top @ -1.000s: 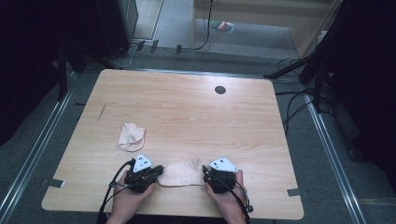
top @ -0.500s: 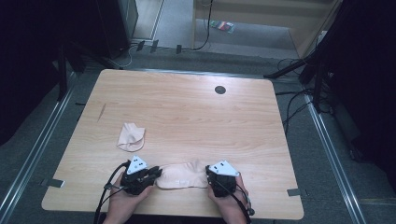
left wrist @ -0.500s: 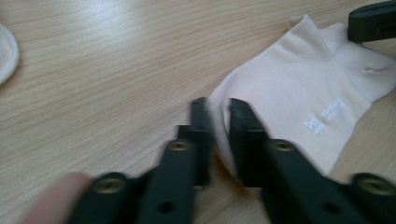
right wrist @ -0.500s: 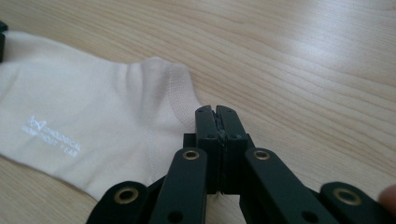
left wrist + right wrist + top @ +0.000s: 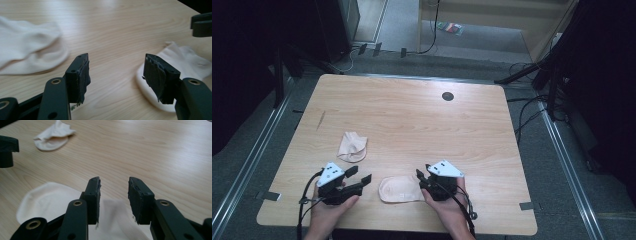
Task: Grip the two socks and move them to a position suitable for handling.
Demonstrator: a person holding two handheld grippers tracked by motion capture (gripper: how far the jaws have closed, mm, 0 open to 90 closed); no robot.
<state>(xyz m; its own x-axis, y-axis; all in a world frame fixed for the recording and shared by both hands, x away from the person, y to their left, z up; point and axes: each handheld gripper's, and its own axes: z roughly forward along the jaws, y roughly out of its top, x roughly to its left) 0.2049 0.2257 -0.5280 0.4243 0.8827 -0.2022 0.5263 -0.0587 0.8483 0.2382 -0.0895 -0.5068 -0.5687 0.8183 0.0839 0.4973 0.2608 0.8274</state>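
A flat cream sock (image 5: 400,189) lies near the table's front edge, between my two grippers. My left gripper (image 5: 360,175) stands open just left of the sock's toe end and is not touching it; its own view has the gripper (image 5: 117,58) with jaws wide apart over bare wood and the sock (image 5: 190,60) to the right. My right gripper (image 5: 420,178) is open at the sock's other end. In the right gripper view, the gripper (image 5: 114,181) hovers over the sock (image 5: 50,200). A second, crumpled sock (image 5: 352,147) lies farther back on the left.
The wooden table (image 5: 412,125) has a dark round hole (image 5: 447,96) near its far edge and a short dark mark (image 5: 320,120) at the left. Cables run on the floor (image 5: 532,115) right of the table. Dark equipment stands beyond the far edge.
Both grippers were at the ends of the flat sock; now they are open and off it. The left gripper has drawn back to the left. The sock lies flat and shorter.
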